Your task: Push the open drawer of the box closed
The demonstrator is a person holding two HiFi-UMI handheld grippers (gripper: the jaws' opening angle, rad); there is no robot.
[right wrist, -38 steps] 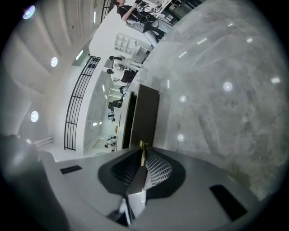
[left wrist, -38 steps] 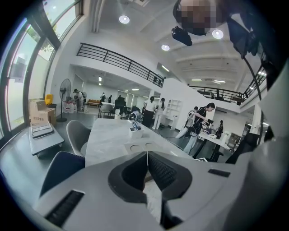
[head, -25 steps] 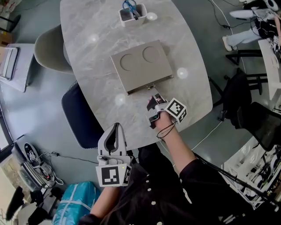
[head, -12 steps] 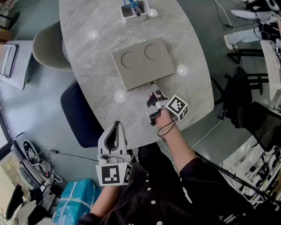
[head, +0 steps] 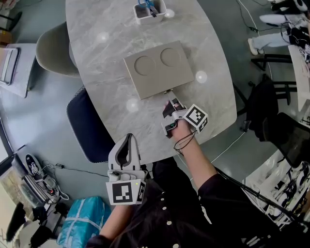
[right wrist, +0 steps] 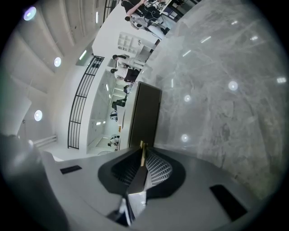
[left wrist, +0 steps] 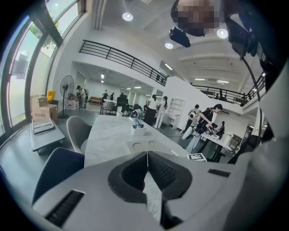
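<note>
At the upper left of the head view a grey chair (head: 54, 52) stands beside the marble bench (head: 106, 63). Below it a dark blue chair (head: 87, 127) is tucked at the bench's near-left edge. A blue bag (head: 82, 224) lies on the floor in the lower left corner.

The left gripper (head: 128, 140) is held low in the frame, off the bench's near edge and well apart from the box. Its own view shows the jaws of the left gripper (left wrist: 146, 154) pressed together with nothing between them.

The box (head: 159, 69) lies flat at the middle of the bench, with two round recesses in its grey top. At the top edge of the frame a white holder (head: 149, 10) with blue-handled scissors stands on the bench, well apart from the box. The drawer (right wrist: 145, 121) looks pushed in, its front about level with the box's near side. A small brass handle (head: 167, 92) sticks out of that side.

Just right of centre, the right gripper (head: 171, 105) points at that handle from the near side, and its marker cube (head: 196, 118) faces up. In the right gripper view the jaws of the right gripper (right wrist: 142, 152) are closed, with the handle (right wrist: 142, 144) right at their tips. Whether the tips touch the handle is hard to tell.
</note>
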